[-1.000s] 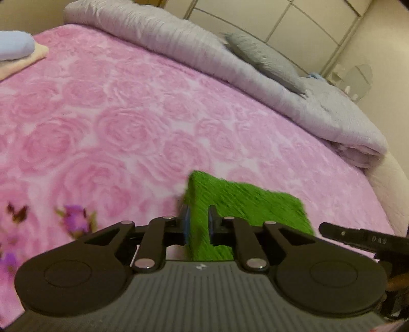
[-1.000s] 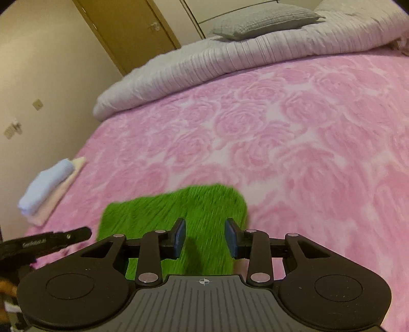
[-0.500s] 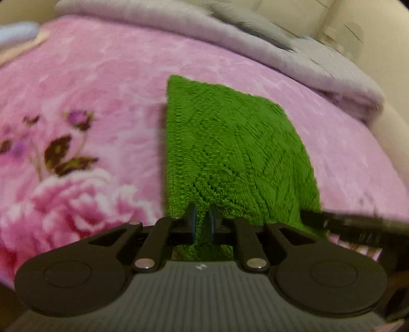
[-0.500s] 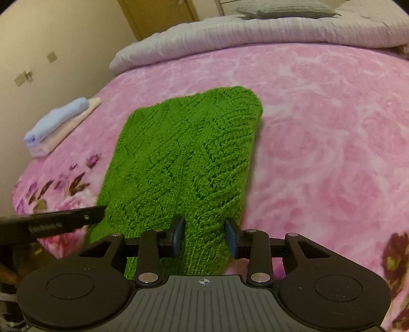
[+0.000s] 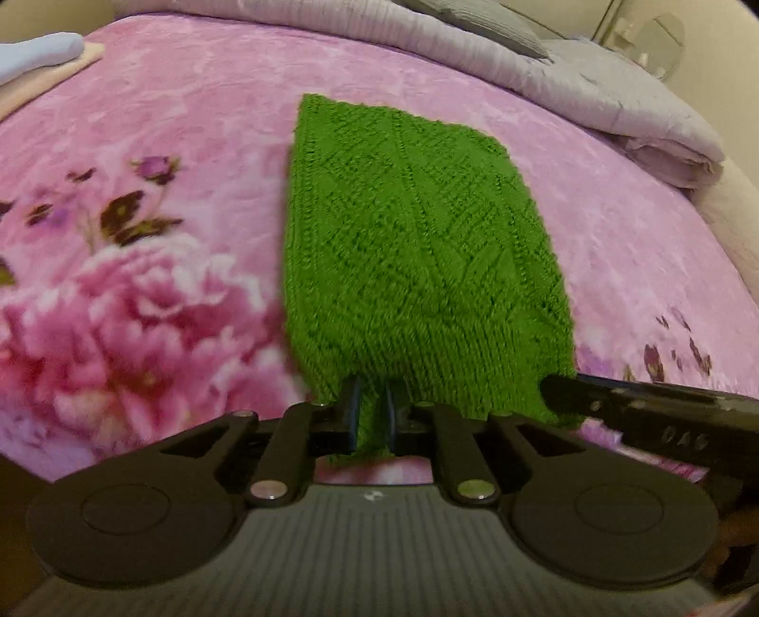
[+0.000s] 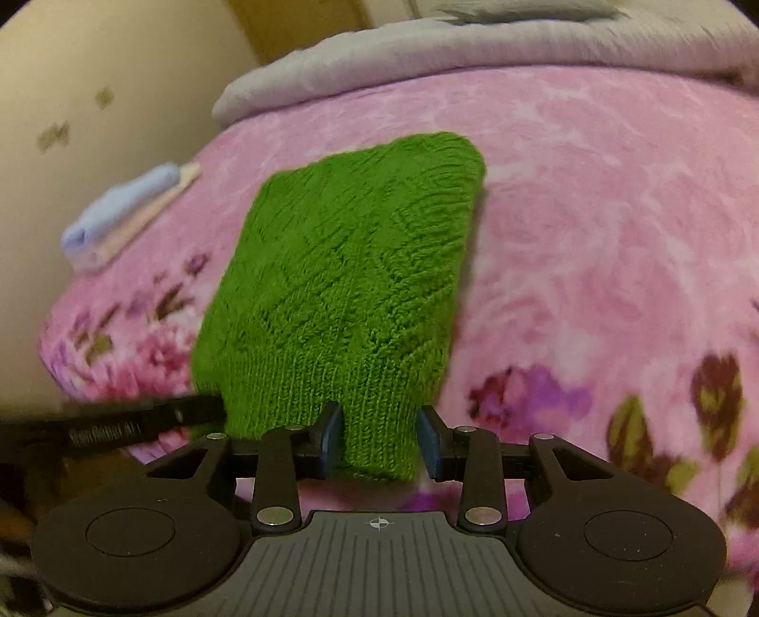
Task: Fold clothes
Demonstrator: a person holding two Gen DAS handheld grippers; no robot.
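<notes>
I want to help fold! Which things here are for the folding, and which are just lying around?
For the folding:
- green knitted garment
- left tool, clamped on its near edge
- right tool, around its near edge

Just lying around:
- small folded pile
- grey quilt
- grey pillow

Folded stack (image 6: 124, 213) blurred, edge-cropped

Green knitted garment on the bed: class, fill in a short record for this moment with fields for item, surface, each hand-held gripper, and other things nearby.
item: green knitted garment, lying stretched out flat
surface: pink floral blanket on a bed
left hand-held gripper: pinching the garment's near edge, jaws narrow
right hand-held gripper: near edge of the garment sits between its jaws; contact on the right pad unclear
nearby: folded pale blue and cream clothes near the blanket's edge; grey quilt and grey pillow at the far end
</notes>
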